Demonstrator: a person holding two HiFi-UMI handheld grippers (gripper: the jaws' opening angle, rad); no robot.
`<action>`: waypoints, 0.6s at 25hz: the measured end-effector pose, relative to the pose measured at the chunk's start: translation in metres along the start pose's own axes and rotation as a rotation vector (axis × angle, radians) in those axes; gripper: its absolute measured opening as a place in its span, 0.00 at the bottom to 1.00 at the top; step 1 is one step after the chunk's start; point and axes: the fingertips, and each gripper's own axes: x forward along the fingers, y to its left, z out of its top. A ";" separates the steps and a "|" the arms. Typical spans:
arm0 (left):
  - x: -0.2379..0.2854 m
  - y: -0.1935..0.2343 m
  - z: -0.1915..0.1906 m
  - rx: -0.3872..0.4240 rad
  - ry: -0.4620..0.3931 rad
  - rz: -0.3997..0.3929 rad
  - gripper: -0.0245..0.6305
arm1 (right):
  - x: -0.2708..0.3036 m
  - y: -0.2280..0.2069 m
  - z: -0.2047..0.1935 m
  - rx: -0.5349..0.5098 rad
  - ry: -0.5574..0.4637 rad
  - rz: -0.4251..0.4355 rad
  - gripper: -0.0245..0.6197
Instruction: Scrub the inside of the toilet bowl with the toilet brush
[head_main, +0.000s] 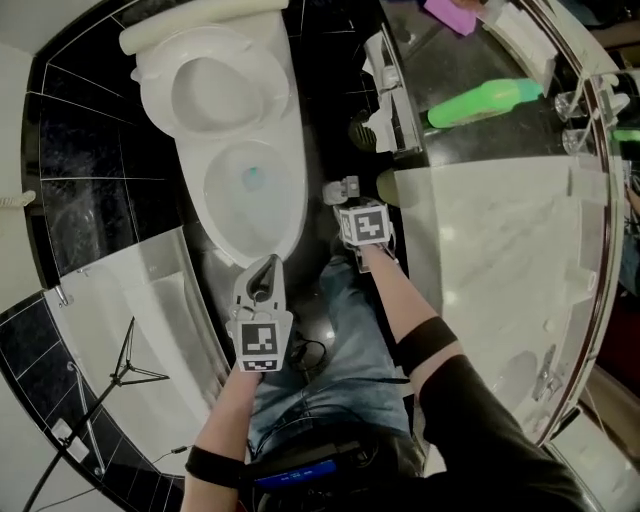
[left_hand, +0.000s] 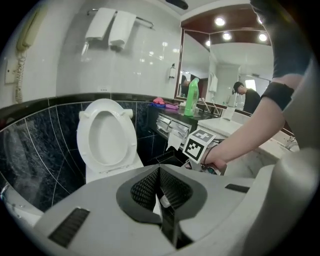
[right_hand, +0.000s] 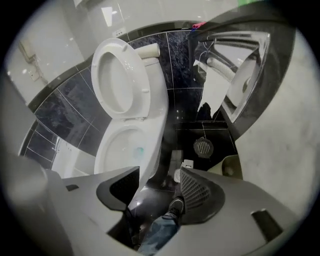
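a pale marble surface (head_main: 500, 260) with a sunken basin fills the space well to the right of the toilet (head_main: 285, 140), across a strip of dark glossy floor (right_hand: 200, 125). the white toilet stands against a black tiled wall, with its seat (head_main: 215, 85) raised upright against the tank. below the seat the toilet bowl (head_main: 232, 205) lies open, with a little bluish water at its bottom. the person stands at the front of the toilet, a leg in jeans (head_main: 330, 340) planted just right of its front end and both forearms reaching toward it. the left claw (head_main: 268, 265) hangs just in front of the toilet's front rim and points at the raised seat. its two dark ribbed pads are pressed together at the tips with nothing pinched between them. the right claw (right_hand: 159, 175) hangs to the right of the toilet, beside the bowl, and tips steeply down at the floor. its jaws are spread wide and empty, and through the gap show the floor, the jeans and a dark shoe (right_hand: 176, 206). a green bottle (head_main: 485, 102) lies on the dark ledge well right of the toilet's tank. a round floor drain (right_hand: 202, 146) sits right of the toilet's base. a small grey and white thing (right_hand: 176, 162) stands on the floor between the toilet's base and that drain, too small to tell what it is.
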 end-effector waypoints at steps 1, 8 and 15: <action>0.010 -0.001 -0.003 0.004 0.000 -0.001 0.04 | 0.010 -0.006 0.000 0.002 0.010 -0.004 0.48; 0.079 -0.020 -0.025 0.009 0.022 -0.024 0.04 | 0.075 -0.047 -0.005 0.049 0.063 -0.009 0.55; 0.132 -0.036 -0.053 -0.067 0.055 -0.024 0.04 | 0.135 -0.076 -0.025 0.044 0.136 -0.021 0.57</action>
